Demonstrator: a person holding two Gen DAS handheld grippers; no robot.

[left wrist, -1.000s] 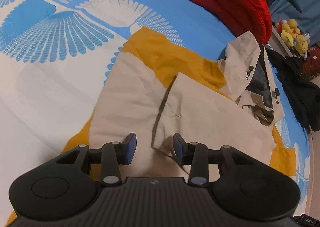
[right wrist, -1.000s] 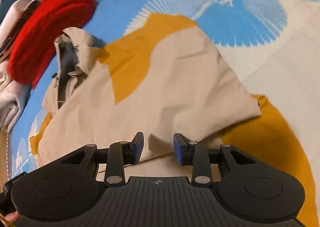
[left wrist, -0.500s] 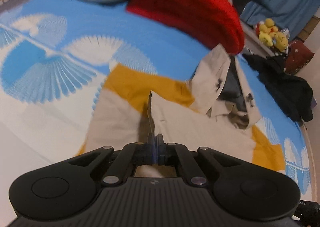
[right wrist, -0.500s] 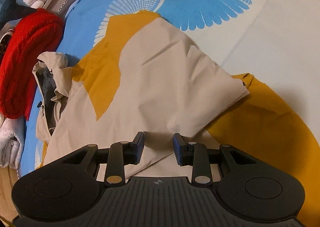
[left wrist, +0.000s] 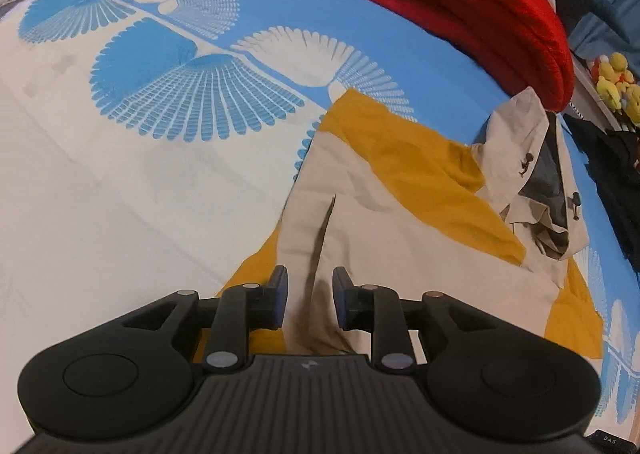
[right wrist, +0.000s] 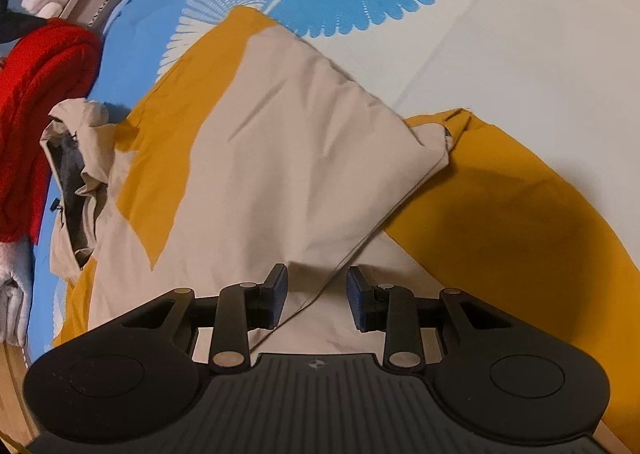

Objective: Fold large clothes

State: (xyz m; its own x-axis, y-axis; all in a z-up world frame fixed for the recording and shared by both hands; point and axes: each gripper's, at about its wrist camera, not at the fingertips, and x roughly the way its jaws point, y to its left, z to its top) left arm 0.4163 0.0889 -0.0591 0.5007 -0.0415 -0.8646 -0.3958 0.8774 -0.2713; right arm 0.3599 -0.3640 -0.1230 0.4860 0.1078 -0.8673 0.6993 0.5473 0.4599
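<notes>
We have the jacket spread flat on the bed sheet so folds lie clean. Left gripper is opening, beige fabric between its jaws, unpinched. Right gripper gapes empty, straddling a folded edge.

The right claw hangs over a beige-and-mustard jacket spread on the bed, its blue-padded jaws parted with nothing pinched; a folded beige edge runs between them. The hood (dark lining showing) lies at nine o'clock, a red blanket just beyond it. A mustard sleeve stretches toward four o'clock.
</notes>
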